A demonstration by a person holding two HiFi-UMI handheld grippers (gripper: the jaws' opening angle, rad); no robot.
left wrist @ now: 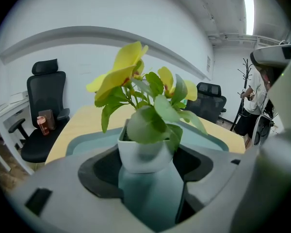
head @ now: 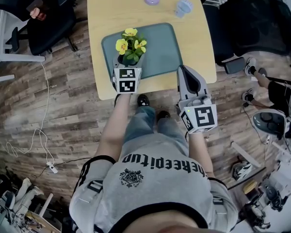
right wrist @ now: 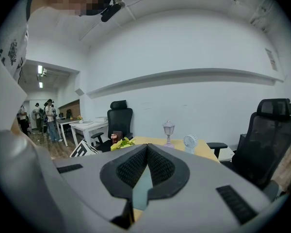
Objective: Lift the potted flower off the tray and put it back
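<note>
Evidently the lift is only at its start; the left gripper has its jaws spread to the width of the white pot and seemingly pressed on both its sides, so the potted flower is held, standing over the tray's near-left part; whether it has left the tray I cannot tell. Raising it and setting it back are, by my reading, still to do; the right gripper hangs at the tray's near-right edge, jaws together and empty.
</note>
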